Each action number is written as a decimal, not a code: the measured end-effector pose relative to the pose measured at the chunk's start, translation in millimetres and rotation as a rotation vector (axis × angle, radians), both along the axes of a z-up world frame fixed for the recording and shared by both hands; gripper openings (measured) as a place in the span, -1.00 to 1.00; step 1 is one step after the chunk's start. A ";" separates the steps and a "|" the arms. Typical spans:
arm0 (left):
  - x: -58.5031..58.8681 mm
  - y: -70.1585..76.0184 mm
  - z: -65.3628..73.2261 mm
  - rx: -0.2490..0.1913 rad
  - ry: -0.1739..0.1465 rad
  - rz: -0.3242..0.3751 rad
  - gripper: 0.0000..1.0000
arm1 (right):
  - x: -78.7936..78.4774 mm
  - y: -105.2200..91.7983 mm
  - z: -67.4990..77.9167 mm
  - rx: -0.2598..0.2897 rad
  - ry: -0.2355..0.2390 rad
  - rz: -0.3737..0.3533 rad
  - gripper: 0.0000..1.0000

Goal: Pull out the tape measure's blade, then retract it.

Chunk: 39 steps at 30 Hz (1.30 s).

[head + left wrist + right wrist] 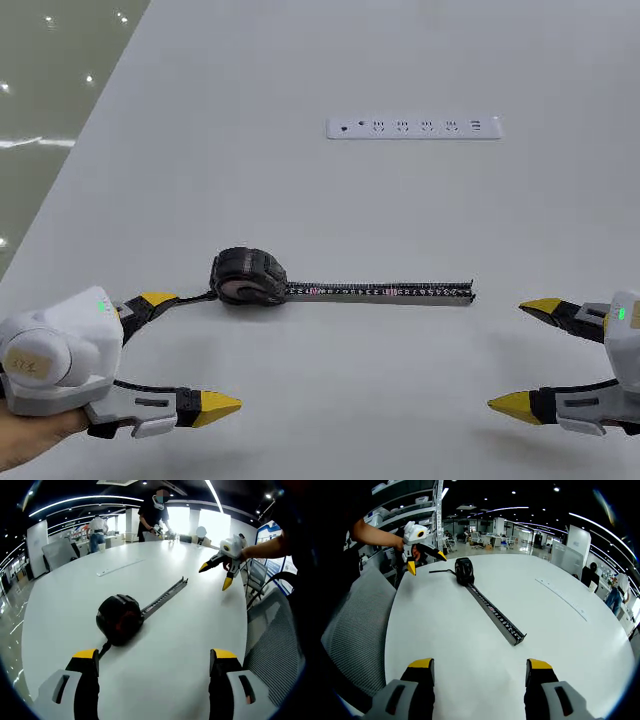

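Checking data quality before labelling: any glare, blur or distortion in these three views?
Head view: soft, even light, sharp, barely any shadows; small ceiling-light glints on the floor alone. Left gripper view: strong fisheye curve on the table, and the windows are blown out. Right gripper view: same curve, but the blade markings look crisp.

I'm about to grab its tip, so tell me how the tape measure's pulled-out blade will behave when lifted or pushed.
The blade is a thin, narrow strip lying flat on the table, so it will probably sag or buckle if lifted by its far end. Pushed sideways, it likely pivots around the chunky case, which looks heavier.
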<state>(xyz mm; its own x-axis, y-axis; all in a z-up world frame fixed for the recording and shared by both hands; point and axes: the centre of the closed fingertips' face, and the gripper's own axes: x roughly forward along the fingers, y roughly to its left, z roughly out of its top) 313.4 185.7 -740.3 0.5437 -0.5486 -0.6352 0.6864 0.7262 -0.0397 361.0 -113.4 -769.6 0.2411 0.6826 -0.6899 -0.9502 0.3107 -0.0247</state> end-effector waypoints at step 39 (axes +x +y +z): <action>-10.9 -23.4 13.9 -0.061 -0.106 0.229 0.98 | -22.0 20.7 12.9 0.150 -0.004 -0.260 0.87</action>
